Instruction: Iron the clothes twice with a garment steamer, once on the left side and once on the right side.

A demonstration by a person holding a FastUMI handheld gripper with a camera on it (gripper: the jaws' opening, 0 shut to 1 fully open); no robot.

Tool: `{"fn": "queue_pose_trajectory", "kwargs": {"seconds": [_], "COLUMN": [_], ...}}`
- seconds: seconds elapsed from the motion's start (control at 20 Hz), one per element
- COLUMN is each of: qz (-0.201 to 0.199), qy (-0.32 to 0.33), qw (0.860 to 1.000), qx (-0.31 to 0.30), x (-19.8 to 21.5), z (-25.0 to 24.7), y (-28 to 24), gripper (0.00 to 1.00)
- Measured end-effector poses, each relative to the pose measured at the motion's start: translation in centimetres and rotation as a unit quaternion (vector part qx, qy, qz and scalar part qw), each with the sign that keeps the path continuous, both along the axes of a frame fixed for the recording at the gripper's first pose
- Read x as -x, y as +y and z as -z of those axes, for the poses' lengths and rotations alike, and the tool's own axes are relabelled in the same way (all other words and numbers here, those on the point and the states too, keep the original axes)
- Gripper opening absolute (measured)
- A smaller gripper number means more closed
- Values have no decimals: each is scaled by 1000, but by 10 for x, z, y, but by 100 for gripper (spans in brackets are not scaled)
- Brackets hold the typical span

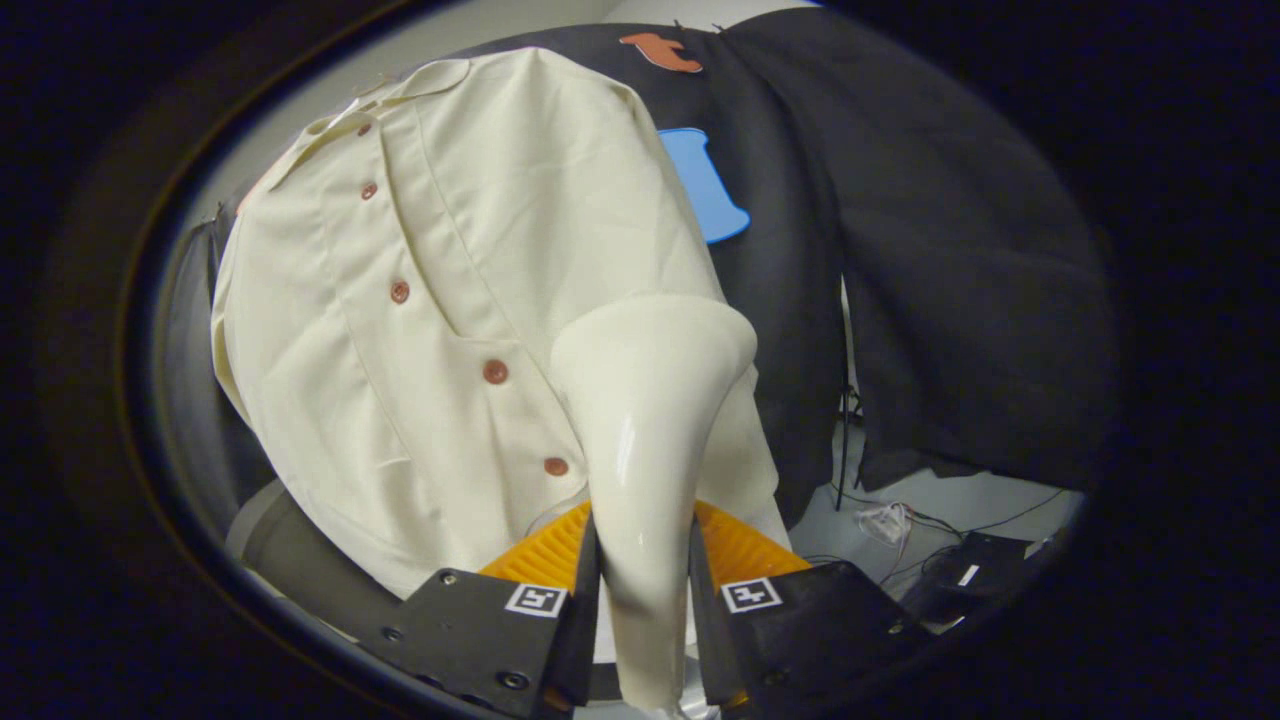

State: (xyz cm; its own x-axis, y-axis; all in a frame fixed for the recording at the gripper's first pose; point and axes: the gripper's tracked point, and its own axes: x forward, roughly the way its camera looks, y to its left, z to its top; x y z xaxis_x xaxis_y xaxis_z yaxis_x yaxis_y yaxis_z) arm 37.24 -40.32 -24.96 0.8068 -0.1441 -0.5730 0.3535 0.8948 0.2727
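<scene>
1. My hand-held gripper (643, 585) is pinching the glossy cream plastic garment steamer (645, 420): both fingers (585, 600) press on its narrow neck, one on each side.
2. The steamer rises from between the fingers toward 12 o'clock and widens into a flared, flat head just ahead of them.
3. The head lies against the cream button-front shirt (450, 300), on the part of the shirt that sits at 3 o'clock from its button placket, near the lower hem.
4. The shirt hangs tilted, its collar up at 11 o'clock from the steamer head, and a row of round reddish-brown buttons (495, 372) runs down its front; the lowest button sits just at 9 o'clock from the steamer's neck.
5. Behind the shirt, from 12 to 3 o'clock, hangs the black cloth wall (950, 260) of the booth.
6. On the pale floor (860, 500) at 4 o'clock from the fingers lie thin dark cables (940, 525) and a small black box (975, 575).
</scene>
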Motion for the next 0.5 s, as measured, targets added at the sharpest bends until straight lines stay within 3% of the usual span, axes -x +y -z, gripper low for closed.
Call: {"fn": "queue_pose_trajectory", "kwargs": {"seconds": [0.5], "qz": [21], "qy": [39], "qw": [998], "qx": [-47], "x": [52], "z": [87], "y": [-14], "gripper": [42]}}
